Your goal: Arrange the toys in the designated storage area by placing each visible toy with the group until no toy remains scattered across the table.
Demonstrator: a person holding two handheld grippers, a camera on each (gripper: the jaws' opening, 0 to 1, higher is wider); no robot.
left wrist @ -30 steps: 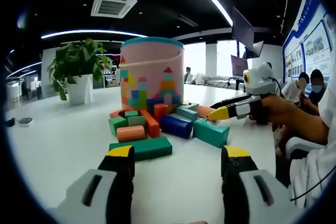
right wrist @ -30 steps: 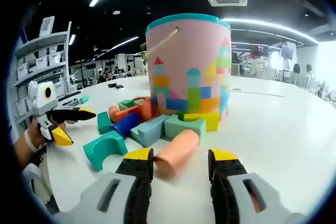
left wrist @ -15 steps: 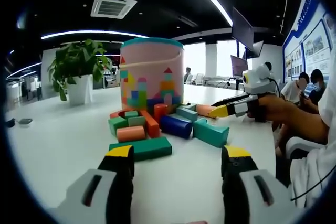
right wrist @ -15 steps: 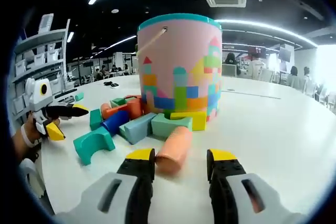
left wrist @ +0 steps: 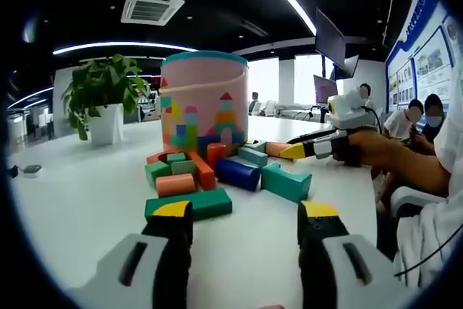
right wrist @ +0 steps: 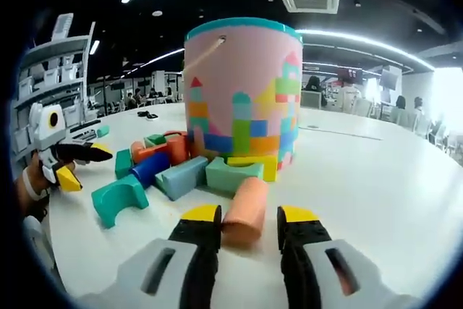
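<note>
Potted plant (left wrist: 98, 99): seen at the far left of the left gripper view, standing on the white bench (left wrist: 72, 200) in a white pot, well apart from the toys.
Bucket (left wrist: 205, 103): a pink cylinder with a teal rim and a printed castle of coloured blocks; it stands upright on the bench behind the toy blocks and is also seen in the right gripper view (right wrist: 242, 92).
Toy blocks (left wrist: 217, 171): gathered in a loose cluster at the foot of the bucket; orange, green, red, blue and teal pieces lie touching or just beside one another.
Green flat block (left wrist: 189, 204): lies nearest the left gripper, just in front of the cluster.
Left gripper (left wrist: 246, 226): held open above the bench, nothing between its yellow-tipped jaws; the green flat block sits just beyond the left jaw.
Teal arch block (right wrist: 119, 199): lies on the bench at the left edge of the cluster in the right gripper view, its arch opening facing down.
Orange cylinder (right wrist: 246, 210): lies on its side in front of the bucket, its near end between the jaws of the right gripper.
Right gripper (right wrist: 244, 216): jaws set around the near end of the orange cylinder, close on both sides; whether they press on it cannot be told.
Person's hand (left wrist: 376, 151): holds the right gripper at the right of the left gripper view.
</note>
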